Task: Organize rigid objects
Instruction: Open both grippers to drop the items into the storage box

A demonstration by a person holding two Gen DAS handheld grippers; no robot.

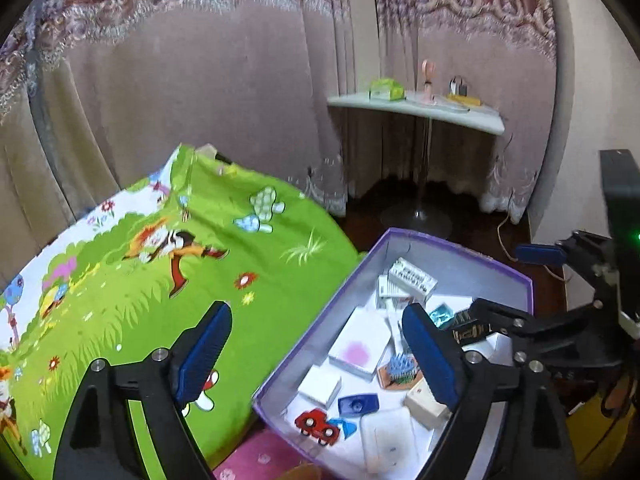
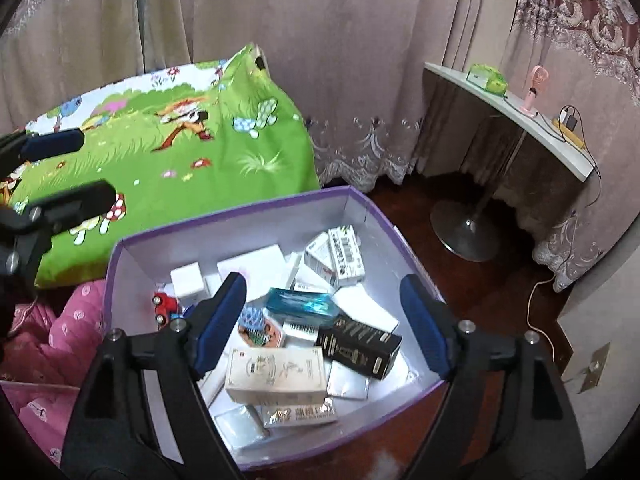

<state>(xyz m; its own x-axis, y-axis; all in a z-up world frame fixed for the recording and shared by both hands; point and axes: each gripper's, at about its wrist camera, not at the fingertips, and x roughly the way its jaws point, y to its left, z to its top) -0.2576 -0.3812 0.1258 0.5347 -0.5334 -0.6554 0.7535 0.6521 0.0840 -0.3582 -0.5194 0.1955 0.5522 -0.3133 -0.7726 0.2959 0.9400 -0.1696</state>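
Observation:
A purple-rimmed white box (image 1: pixel 460 248) (image 2: pixel 248 208) holds several small packages: white cartons, a black carton (image 2: pixel 360 344), a teal packet (image 2: pixel 300 304), a beige carton (image 2: pixel 276 372), a red toy car (image 1: pixel 318 426) (image 2: pixel 164 306) and a blue piece (image 1: pixel 358 404). My left gripper (image 1: pixel 320 344) is open and empty over the box's left wall; it also shows at the left of the right wrist view (image 2: pixel 76 168). My right gripper (image 2: pixel 324 320) is open and empty above the box's contents; it also shows in the left wrist view (image 1: pixel 512 280).
A green cartoon-print bedcover (image 1: pixel 160 264) (image 2: pixel 168 140) lies left of the box. A pink quilt (image 2: pixel 52 340) sits below it. A white round pedestal table (image 1: pixel 416 108) (image 2: pixel 520 120) with small items stands by the curtains. A cable runs over the dark wooden floor (image 2: pixel 500 280).

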